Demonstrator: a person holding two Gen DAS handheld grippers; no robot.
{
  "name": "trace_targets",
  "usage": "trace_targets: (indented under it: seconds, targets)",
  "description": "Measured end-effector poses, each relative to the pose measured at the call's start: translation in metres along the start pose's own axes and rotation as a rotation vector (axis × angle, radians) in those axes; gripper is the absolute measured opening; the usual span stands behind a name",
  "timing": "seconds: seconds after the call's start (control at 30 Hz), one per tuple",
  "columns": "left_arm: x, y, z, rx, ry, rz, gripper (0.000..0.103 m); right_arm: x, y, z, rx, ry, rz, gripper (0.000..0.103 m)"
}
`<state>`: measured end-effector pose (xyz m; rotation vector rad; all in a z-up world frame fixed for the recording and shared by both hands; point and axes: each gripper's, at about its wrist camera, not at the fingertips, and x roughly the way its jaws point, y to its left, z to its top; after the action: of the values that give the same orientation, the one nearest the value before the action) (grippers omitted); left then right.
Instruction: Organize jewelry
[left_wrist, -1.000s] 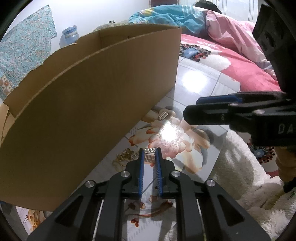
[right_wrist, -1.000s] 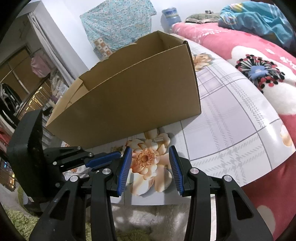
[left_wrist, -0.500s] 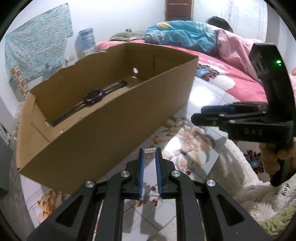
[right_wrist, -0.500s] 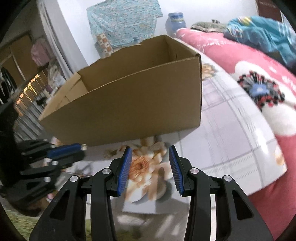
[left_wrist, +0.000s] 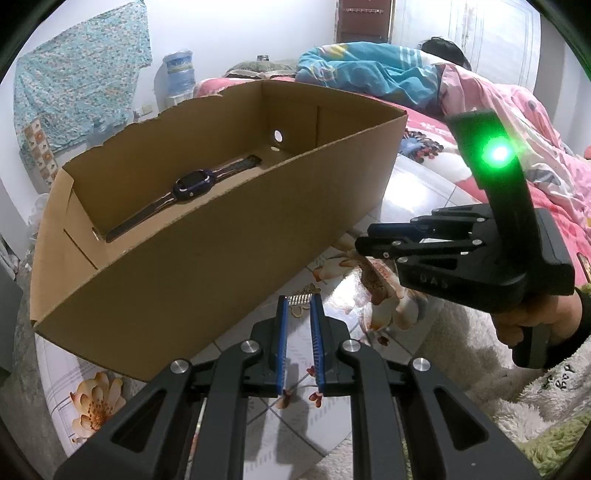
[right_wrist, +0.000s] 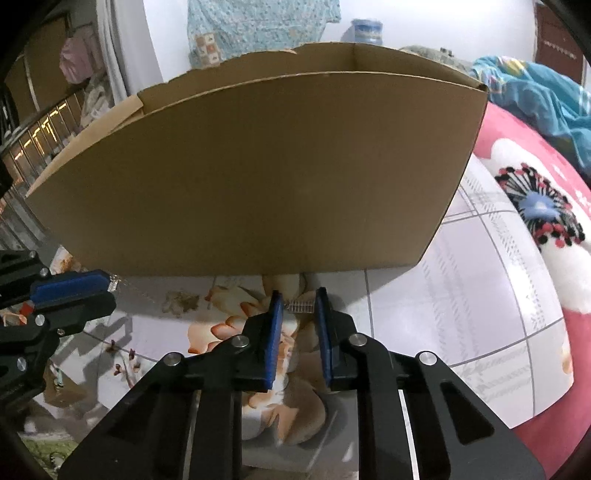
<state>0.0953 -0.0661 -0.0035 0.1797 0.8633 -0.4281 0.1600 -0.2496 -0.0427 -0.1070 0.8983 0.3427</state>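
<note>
Low table (right_wrist: 491, 295) with a glossy floral and checked cover; an open cardboard box (left_wrist: 207, 266) stands on it, its long wall close to the near edge. Inside the box, on the floor toward the back wall, a dark wristwatch (left_wrist: 194, 183) lies flat with strap stretched out. Left gripper (left_wrist: 300, 300) is nearly closed, its blue pads pinching a small silver toothed hair clip (left_wrist: 300, 299) at the very tips; the clip is held clear of the table, in front of the box's near wall. In the right wrist view the same gripper enters from the left edge, clip (right_wrist: 113, 283) projecting from its tips. Right gripper (right_wrist: 300, 305) has just been closing its jaws and now has a second silver toothed clip (right_wrist: 301, 305) between the pad tips, low by the table cover just in front of the box's base; the clip spans the narrow gap and appears to touch both pads. A small gold-coloured piece (left_wrist: 303, 291) lies on the table cover near the box's base, partly hidden behind the left gripper's clip. A hand (left_wrist: 535, 317) holds the right gripper's handle over the table's right edge, above a white fleecy blanket (left_wrist: 517, 398). Green light (left_wrist: 498, 152) lit on the right gripper's upright mount.
</note>
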Motion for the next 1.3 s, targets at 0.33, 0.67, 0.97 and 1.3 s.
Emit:
trace_targets:
  seconds: [0.33, 0.67, 0.97, 1.3]
  targets:
    - [0.002, 0.001, 0.000, 0.000, 0.000, -0.006, 0.011, 0.001, -0.003, -0.001, 0.029, -0.007, 0.007, 0.012]
    - [-0.001, -0.002, -0.002, 0.012, -0.011, -0.009, 0.011, -0.009, -0.013, -0.006, 0.051, -0.012, 0.026, 0.000]
    - [-0.005, -0.004, -0.003, 0.015, -0.015, -0.011, 0.012, -0.006, -0.007, 0.008, -0.009, -0.054, 0.014, 0.019]
    - [-0.003, -0.001, -0.003, 0.007, -0.006, -0.017, 0.012, 0.009, -0.010, 0.012, 0.026, -0.020, 0.035, 0.024]
